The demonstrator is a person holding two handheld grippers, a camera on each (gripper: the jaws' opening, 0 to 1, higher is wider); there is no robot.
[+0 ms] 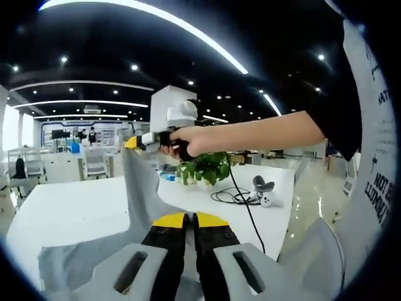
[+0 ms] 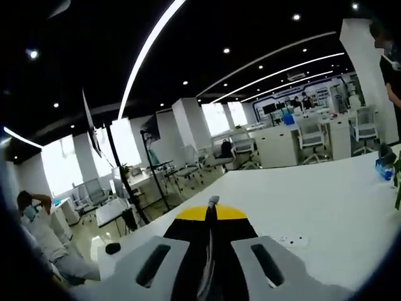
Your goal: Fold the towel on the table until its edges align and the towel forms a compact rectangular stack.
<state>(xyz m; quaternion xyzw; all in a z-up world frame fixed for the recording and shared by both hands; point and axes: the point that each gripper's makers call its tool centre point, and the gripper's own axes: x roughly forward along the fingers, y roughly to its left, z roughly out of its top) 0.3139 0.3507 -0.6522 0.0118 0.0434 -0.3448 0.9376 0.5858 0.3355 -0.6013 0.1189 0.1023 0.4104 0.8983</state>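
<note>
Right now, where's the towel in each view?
Left gripper view: the grey towel runs from the left gripper at bottom centre up to the right gripper, left of centre.
Right gripper view: a thin grey sliver at the jaw tips, centre, apparently pinched.
Shared landmark: the white table.

Green potted plant [image 1: 207, 167], black cable [image 1: 235, 195] and white controller [image 1: 268, 199] on the far tabletop
</note>
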